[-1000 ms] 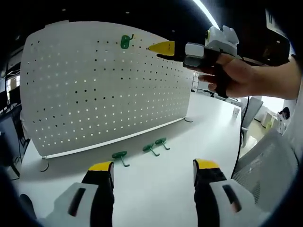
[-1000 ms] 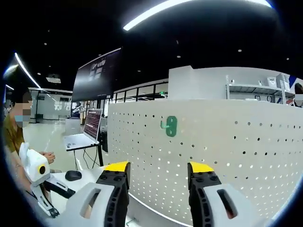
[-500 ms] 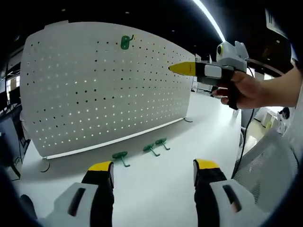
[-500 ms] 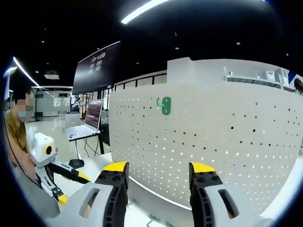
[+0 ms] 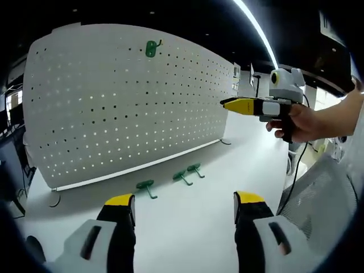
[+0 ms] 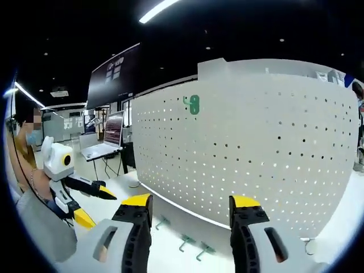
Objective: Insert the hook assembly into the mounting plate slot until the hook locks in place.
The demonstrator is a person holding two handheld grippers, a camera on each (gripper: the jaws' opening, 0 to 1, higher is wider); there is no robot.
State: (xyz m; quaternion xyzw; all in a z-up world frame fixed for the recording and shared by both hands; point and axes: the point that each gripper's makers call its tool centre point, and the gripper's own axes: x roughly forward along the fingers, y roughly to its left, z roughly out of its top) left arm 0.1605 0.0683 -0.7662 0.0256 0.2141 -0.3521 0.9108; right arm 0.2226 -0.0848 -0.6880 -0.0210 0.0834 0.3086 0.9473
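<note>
Left gripper (image 5: 185,207): jaws spread wide, nothing between them, held low over the white bench (image 5: 227,170).

Right gripper (image 6: 190,207): jaws likewise spread and empty; in the left gripper view it hangs up and to the right, gripped by a hand (image 5: 298,120), yellow tips aimed toward the board.

Loose hooks (image 5: 182,177): three small green hook assemblies lie on the bench just ahead of the left gripper's jaws, in a row near the board's foot; in the right gripper view they sit low between the jaws, close to the board's base.

Mounting plate (image 5: 114,108): a white perforated board standing upright beyond the hooks, slightly curved by the lens.

Mounted hook (image 5: 151,49): one green hook is already seated high on the board, well above both grippers.

Handling, as a judgement: each hook looks like light, stiff moulded plastic — unlikely to deform, but small and smooth enough to twist or skid on the bench when pinched.

Where to hold: probably across the flat back plate or the shank, leaving the insertion tab free to enter a slot — gripping the tab end would block seating.

Risk: the board stands on small feet, so a hard push may shift it.
</note>
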